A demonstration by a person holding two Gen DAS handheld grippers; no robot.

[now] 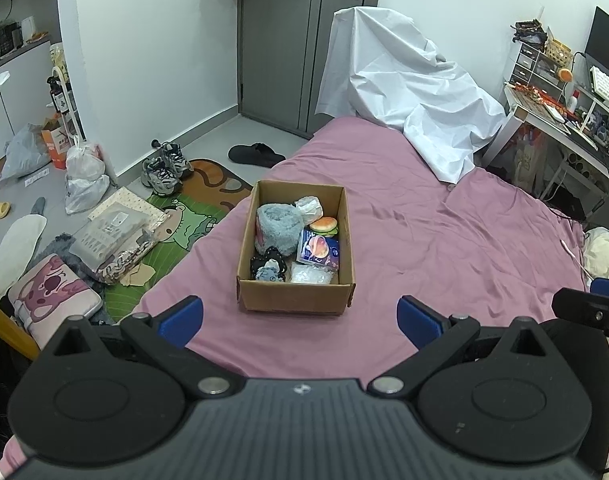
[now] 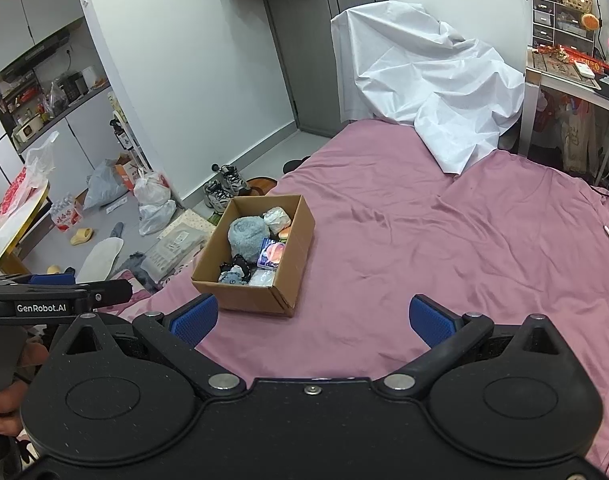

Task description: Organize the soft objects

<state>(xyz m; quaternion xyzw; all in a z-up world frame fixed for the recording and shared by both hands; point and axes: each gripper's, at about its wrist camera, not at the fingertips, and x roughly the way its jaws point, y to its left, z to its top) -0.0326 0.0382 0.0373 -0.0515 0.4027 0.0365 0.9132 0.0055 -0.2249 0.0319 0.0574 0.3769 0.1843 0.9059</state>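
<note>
Here, in the left wrist view, the left gripper (image 1: pixel 300 322) hovers level over the near edge of the bed (image 1: pixel 424 240), fingers spread wide and holding nothing, aimed at the cardboard box (image 1: pixel 296 294) straight ahead. Inside lie a grey-blue plush (image 1: pixel 276 226), a burger toy (image 1: pixel 323 224) and other soft objects. In the right wrist view, the right gripper (image 2: pixel 314 318) hangs likewise, wide apart and empty, with the box (image 2: pixel 244 298) ahead to its left.
</note>
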